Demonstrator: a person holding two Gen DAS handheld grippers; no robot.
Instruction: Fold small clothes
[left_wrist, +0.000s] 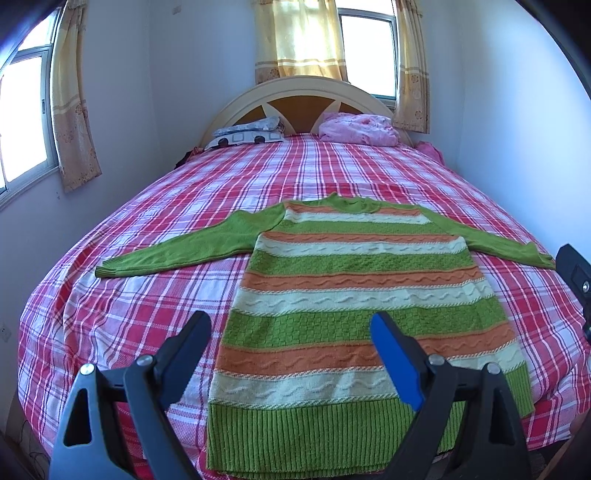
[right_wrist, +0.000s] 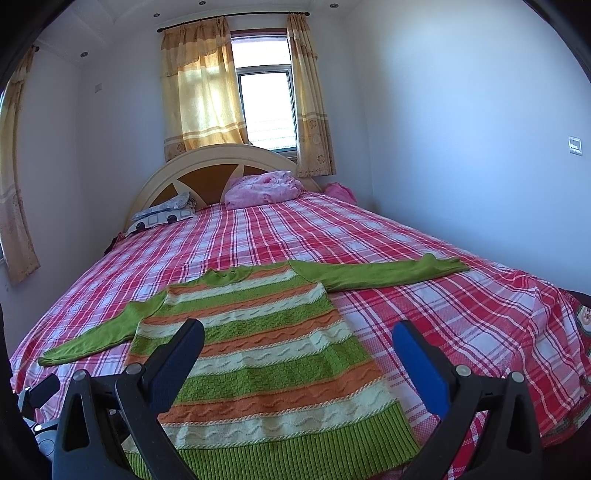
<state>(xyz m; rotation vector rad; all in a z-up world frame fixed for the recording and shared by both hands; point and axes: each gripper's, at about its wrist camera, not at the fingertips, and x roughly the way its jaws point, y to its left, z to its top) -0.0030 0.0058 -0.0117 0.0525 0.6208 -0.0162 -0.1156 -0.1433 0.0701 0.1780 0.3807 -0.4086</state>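
A knitted sweater (left_wrist: 354, 295) with green, orange and cream stripes lies flat on the bed, hem nearest me, both green sleeves spread out to the sides. In the right wrist view the sweater (right_wrist: 266, 354) lies left of centre. My left gripper (left_wrist: 290, 325) hovers open above the lower body of the sweater, nothing between its fingers. My right gripper (right_wrist: 297, 330) is open too, above the sweater's lower right part, its blue-padded finger (right_wrist: 421, 365) over the bedsheet. Part of the right gripper (left_wrist: 576, 277) shows at the right edge of the left wrist view.
The bed wears a red, pink and white plaid sheet (left_wrist: 184, 206). At the curved headboard (left_wrist: 303, 96) lie a patterned pillow (left_wrist: 251, 133) and a pink bundle (left_wrist: 358, 127). Walls close in on both sides; curtained windows stand behind and to the left.
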